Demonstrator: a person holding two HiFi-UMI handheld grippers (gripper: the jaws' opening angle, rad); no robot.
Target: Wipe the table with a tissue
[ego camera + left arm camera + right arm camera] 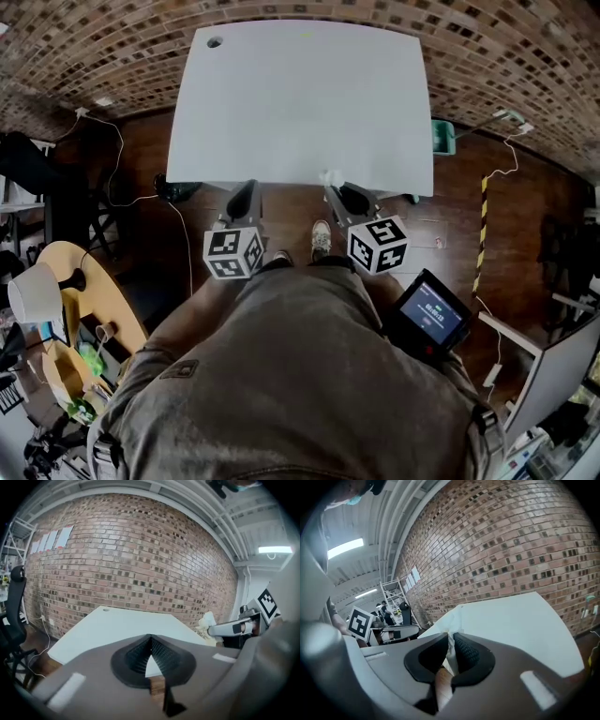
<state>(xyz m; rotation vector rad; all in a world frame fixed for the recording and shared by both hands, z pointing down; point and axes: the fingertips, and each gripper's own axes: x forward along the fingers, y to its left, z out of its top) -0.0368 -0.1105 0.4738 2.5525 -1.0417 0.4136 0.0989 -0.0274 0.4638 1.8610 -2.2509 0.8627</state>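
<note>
Tissue clamped by fingers of right gripper; left gripper fingers clenched, empty.

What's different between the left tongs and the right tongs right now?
The right tongs are clamped on a white tissue; the left tongs hold nothing. The left tongs' tips touch each other; the right tongs' tips are kept slightly apart by the tissue. Both point across the near edge of the white table.
</note>
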